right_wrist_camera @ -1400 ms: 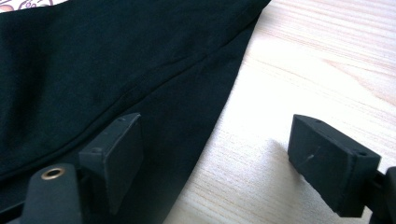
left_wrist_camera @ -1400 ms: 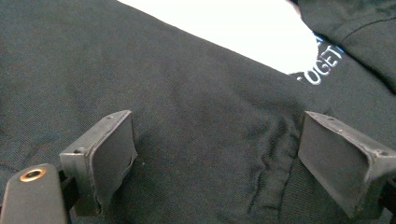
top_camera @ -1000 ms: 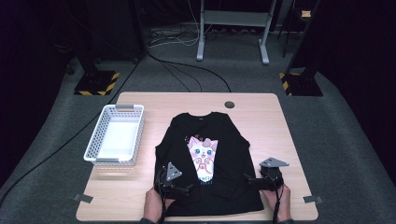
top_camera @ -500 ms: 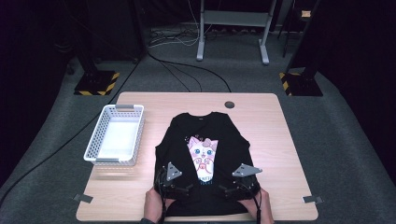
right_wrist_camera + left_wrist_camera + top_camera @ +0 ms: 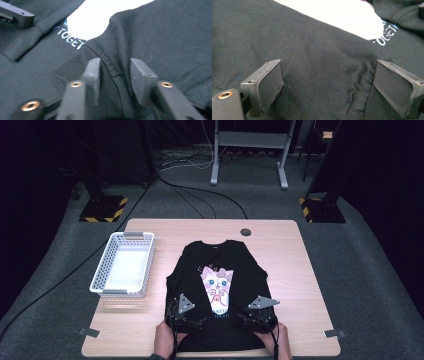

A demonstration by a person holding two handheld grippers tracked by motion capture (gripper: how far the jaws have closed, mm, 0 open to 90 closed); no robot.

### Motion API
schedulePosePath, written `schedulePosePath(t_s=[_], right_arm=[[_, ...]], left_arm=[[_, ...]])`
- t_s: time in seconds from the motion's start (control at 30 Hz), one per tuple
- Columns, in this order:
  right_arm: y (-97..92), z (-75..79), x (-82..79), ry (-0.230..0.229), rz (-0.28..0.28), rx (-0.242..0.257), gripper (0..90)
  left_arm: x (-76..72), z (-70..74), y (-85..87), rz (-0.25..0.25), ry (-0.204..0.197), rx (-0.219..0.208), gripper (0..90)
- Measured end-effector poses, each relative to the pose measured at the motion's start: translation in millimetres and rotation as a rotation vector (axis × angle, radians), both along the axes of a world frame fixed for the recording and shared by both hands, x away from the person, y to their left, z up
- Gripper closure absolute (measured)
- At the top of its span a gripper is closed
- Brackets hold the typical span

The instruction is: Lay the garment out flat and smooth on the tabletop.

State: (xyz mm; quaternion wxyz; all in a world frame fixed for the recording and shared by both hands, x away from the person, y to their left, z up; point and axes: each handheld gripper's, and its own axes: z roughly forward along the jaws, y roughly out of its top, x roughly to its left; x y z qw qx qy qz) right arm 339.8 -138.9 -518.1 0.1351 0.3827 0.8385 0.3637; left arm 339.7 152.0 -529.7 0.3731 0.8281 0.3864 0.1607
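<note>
**Both grippers at the hem of a black shirt**

A black shirt (image 5: 217, 290) with a cat print lies flat on the wooden bench (image 5: 295, 270), collar away from the person, hem at the near edge. A white basket (image 5: 124, 266) stands beside it on the left, just apart from the sleeve.

The left gripper (image 5: 192, 322) rests on the lower left part of the shirt. In the left gripper view its fingers (image 5: 270, 82) stand wide apart, with flat cloth and a wrinkled seam between them, not pinched.

The right gripper (image 5: 252, 320) sits at the lower right part. Its fingers (image 5: 140, 75) have just been closing, and a raised fold of the shirt's seam lies between them; a narrow gap shows on either side, so the cloth is not yet clamped.
</note>
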Motion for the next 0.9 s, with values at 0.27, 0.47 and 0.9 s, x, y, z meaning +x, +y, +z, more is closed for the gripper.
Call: schedulePosePath(t_s=[0.27,0.47,0.9], right_arm=[[-4.5,0.7,3.1,-0.013,-0.002,0.013,79.5],[-7.1,8.4,3.3,-0.057,-0.014,-0.002,82.2],[-22.8,32.7,5.4,-0.140,-0.066,0.029,83.4]], left_arm=[[0.1,0.0,0.1,0.000,0.001,0.000,9.1],[0.1,0.0,0.1,0.000,0.000,0.000,9.1],[-0.1,0.0,0.0,0.001,0.000,0.000,9.2]])
